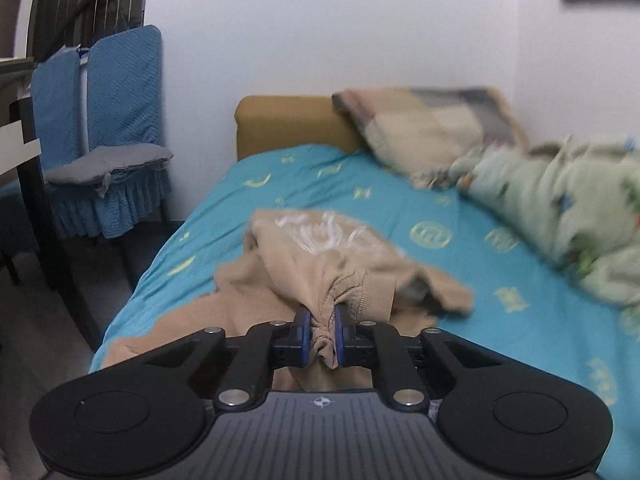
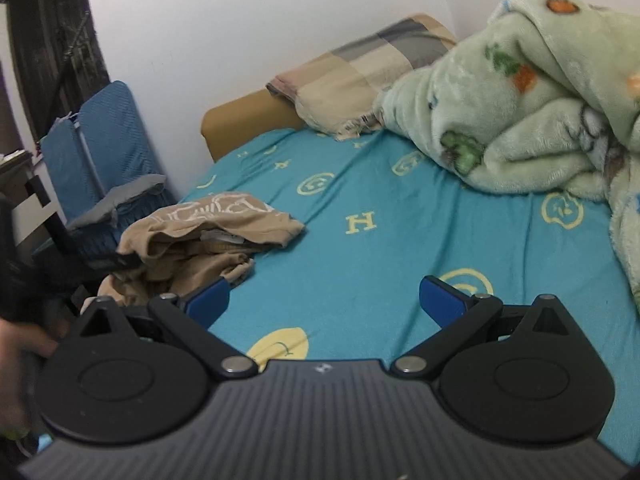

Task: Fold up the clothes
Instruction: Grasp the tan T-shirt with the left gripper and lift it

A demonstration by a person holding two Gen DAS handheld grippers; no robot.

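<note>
The left gripper (image 1: 320,330) is clamped on a bunched edge of the tan garment (image 1: 320,256) — soft knit with a ribbed band and a pale print — and the rest trails forward and to both sides of its fingers, rumpled on the turquoise sheet (image 1: 400,200). The right gripper (image 2: 324,300) gapes wide with nothing between its blue pads (image 2: 208,300); from there the tan garment (image 2: 208,232) lies ahead and left of the fingers, its long axis roughly crosswise — so the free corner nearest the right hand looks like the likely next grab.
</note>
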